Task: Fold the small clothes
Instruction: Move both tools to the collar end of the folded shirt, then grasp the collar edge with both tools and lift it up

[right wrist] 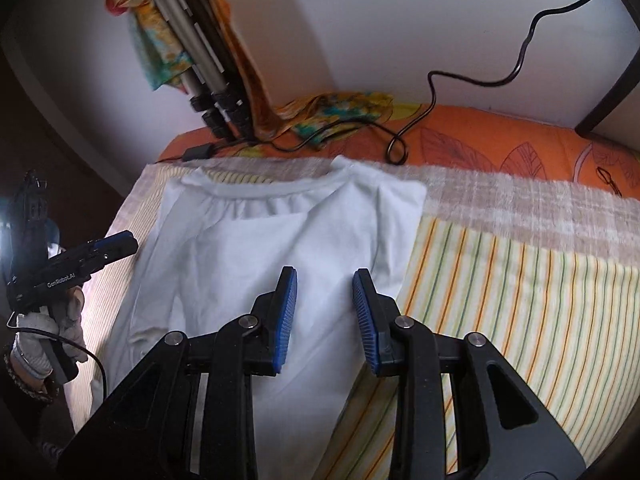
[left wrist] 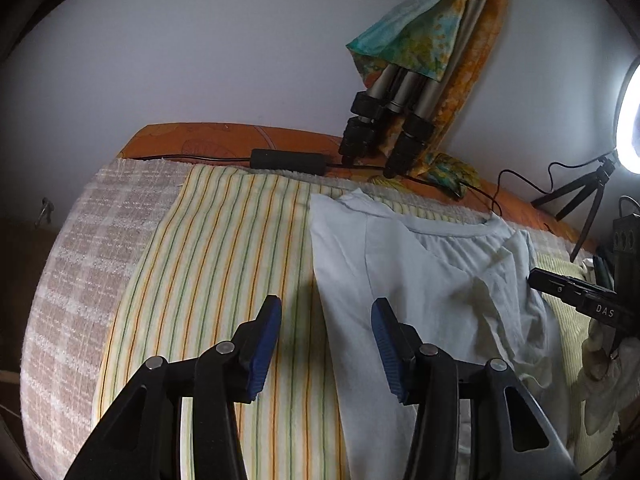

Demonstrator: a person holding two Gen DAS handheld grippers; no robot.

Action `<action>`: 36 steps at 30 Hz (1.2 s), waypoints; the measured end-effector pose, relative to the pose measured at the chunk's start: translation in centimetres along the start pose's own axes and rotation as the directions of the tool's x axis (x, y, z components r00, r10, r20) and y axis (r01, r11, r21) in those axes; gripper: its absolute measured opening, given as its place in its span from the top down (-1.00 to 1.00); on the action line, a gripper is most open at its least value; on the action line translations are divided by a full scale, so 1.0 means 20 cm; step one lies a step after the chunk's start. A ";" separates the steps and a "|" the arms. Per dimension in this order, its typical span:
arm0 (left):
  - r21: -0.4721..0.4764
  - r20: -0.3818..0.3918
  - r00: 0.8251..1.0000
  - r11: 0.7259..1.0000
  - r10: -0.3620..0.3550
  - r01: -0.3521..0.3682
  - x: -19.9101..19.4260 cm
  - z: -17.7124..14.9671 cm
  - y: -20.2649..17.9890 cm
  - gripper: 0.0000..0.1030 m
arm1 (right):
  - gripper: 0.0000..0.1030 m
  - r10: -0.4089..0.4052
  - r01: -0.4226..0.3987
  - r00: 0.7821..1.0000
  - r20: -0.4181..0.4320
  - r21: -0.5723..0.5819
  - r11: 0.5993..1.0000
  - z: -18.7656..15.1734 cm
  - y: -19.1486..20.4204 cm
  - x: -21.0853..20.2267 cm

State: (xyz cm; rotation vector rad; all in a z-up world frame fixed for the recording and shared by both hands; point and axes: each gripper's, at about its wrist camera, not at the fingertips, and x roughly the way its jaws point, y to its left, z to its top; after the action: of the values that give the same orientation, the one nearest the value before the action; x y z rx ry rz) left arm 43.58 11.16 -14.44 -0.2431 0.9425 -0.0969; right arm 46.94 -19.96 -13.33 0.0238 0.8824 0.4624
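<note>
- On the striped sheet (right wrist: 500, 280) over the bed, toward its far edge, the white shirt (right wrist: 240, 248) lies flat, neckband facing the wall, its sides already turned in.
- My right gripper (right wrist: 325, 312) hovers over its lower half, jaws parted, pinching nothing.
- My left gripper (left wrist: 326, 344) is spread wide above the shirt's side edge, empty.
- I judge the next fold needs both to grasp the hem.

**Both grippers hovered, jaws apart and empty**

The left black two-finger gripper with blue ribbed pads (left wrist: 326, 344) pointed steeply downward, its jaws standing wide apart with nothing clamped between them. The right black gripper with matching blue pads (right wrist: 325, 314) tilted down likewise, jaws parted more narrowly, gripping nothing. A light-gloved hand (right wrist: 60, 328) held the left gripper's handle.
</note>
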 end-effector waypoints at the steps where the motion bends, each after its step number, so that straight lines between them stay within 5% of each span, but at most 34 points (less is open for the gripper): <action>1: -0.010 0.005 1.000 1.000 -0.001 0.001 0.02 0.01 0.01 -0.01 | 0.39 -0.002 0.002 1.000 0.011 0.006 1.000 0.02 -0.01 0.00; 7: -0.073 0.011 1.000 0.997 -0.011 0.011 0.14 0.11 0.08 -0.14 | 0.23 -0.081 0.077 0.993 0.081 0.052 0.996 0.01 -0.12 -0.05; 15: -0.069 0.021 1.000 0.997 -0.016 0.017 0.24 0.20 0.04 -0.11 | 0.23 -0.024 0.015 0.997 0.077 0.116 0.993 -0.01 -0.22 0.01; 19: -0.045 0.028 1.000 0.999 -0.011 0.012 0.27 0.22 0.00 0.37 | 0.23 -0.021 0.013 0.997 0.076 0.108 0.994 0.03 -0.20 0.05; 21: -0.035 0.032 0.999 0.999 -0.022 0.023 0.29 0.23 -0.02 0.74 | 0.40 -0.017 0.009 0.997 0.078 0.098 0.995 0.04 -0.18 0.06; 23: -0.030 0.035 0.999 0.999 -0.031 0.032 0.29 0.23 -0.04 0.92 | 0.76 -0.003 -0.004 0.997 0.078 0.095 0.995 0.04 -0.17 0.06; 36: -0.030 0.103 0.984 0.989 -0.142 0.146 -0.02 0.16 -0.05 0.99 | 0.90 0.058 -0.065 0.985 0.161 0.040 0.997 0.03 -0.04 -0.20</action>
State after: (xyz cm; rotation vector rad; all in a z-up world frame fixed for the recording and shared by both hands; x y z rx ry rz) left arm 46.07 10.89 -12.11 -0.3475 0.8263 -0.1989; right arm 45.48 -22.11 -10.17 0.1286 0.7360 0.4909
